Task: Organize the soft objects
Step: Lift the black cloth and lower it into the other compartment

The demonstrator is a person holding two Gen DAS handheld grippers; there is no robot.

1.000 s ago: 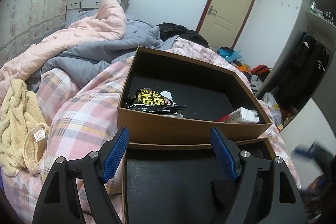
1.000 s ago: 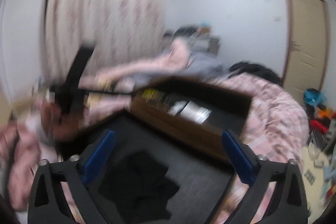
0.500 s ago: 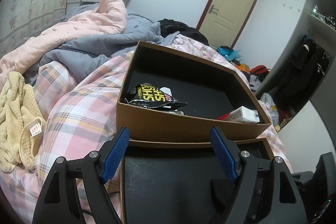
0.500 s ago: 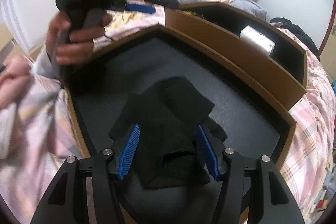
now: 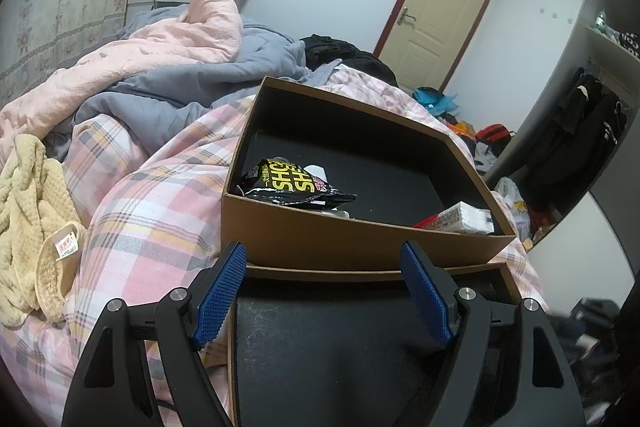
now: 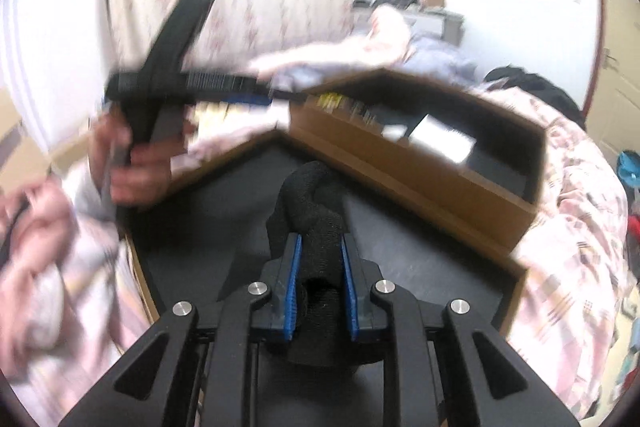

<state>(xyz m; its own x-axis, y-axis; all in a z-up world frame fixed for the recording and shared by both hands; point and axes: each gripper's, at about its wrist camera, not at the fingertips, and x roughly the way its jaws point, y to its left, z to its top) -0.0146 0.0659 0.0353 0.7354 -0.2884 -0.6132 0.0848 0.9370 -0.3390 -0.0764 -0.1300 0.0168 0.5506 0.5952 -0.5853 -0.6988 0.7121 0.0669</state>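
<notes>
— While the right hand-held gripper (image 6: 319, 281) is squeezing the black sock (image 6: 316, 211), where is it hanging?

— Over the near box (image 6: 440, 259), long axis pointing forward; the left hand-held gripper (image 5: 323, 297) is waiting open, empty.

Blue ribbed pads (image 5: 218, 297) line black gripper fingers. The near box (image 5: 372, 274) and the far box (image 5: 320, 235) are brown cardboard with black insides. A black packet (image 5: 294, 183) carries yellow lettering. The sock (image 6: 316, 223) is black. The bedcover (image 5: 148, 211) is pink, white and grey plaid; one quilt (image 5: 160, 47) is pale pink, another (image 5: 224, 71) grey-blue. The towel (image 5: 28, 215) is cream-yellow.
</notes>
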